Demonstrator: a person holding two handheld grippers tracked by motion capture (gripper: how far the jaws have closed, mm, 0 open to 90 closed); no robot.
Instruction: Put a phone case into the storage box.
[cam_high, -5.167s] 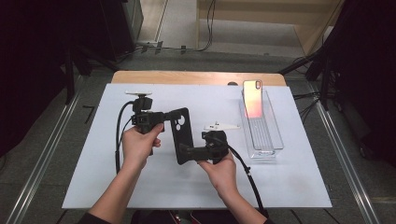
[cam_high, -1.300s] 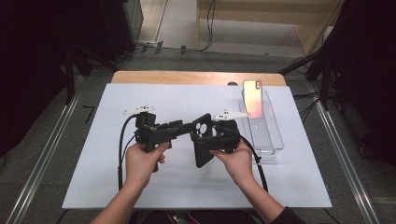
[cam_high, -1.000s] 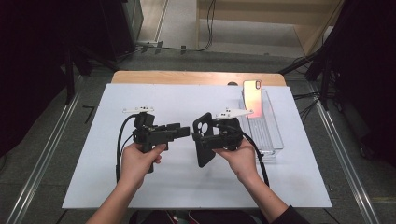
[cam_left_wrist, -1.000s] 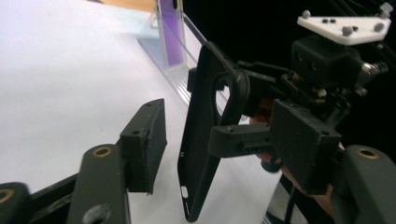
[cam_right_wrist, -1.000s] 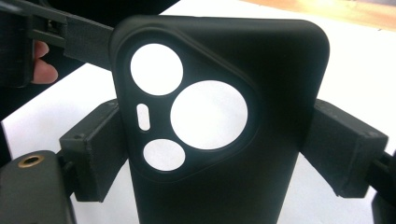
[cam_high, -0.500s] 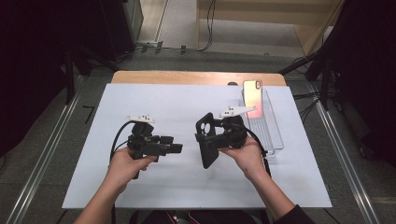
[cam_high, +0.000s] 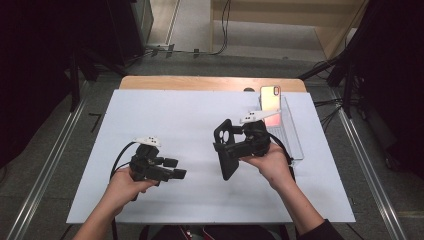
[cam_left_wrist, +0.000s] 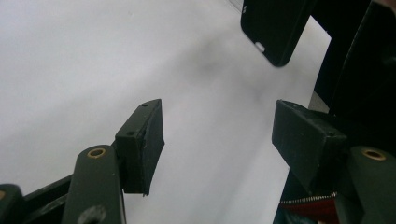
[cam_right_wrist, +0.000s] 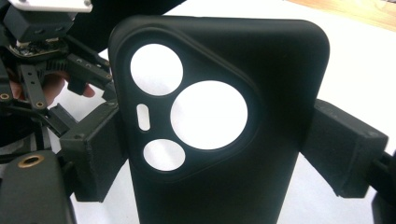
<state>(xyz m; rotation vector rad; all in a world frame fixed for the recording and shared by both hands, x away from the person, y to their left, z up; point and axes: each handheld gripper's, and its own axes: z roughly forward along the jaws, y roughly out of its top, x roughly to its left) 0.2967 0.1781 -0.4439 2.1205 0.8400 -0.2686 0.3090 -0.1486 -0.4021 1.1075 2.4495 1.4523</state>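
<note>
High view: right tongs (cam_high: 234, 150) clamp black soft phone case (cam_high: 226, 150) | left tongs (cam_high: 175, 168) wide, empty | pink-screened phone (cam_high: 270, 98) in clear tray (cam_high: 295, 145) beyond right tongs | case's lower end cut off in right gripper view

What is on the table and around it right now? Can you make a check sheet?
Surface: white table top, wooden edge at the far side.
Job's things: black phone case with round camera holes, held up off the table; phone standing in a clear tray at the far right.
Clutter: nothing seen.
Grippers: right gripper clamps the phone case by its sides; left gripper is open with nothing between its pads, low over the table.
Cables: a black cable trails from the left gripper; more cables lie on the floor beyond the table.
Surroundings: dark stands and grey floor around the table.
</note>
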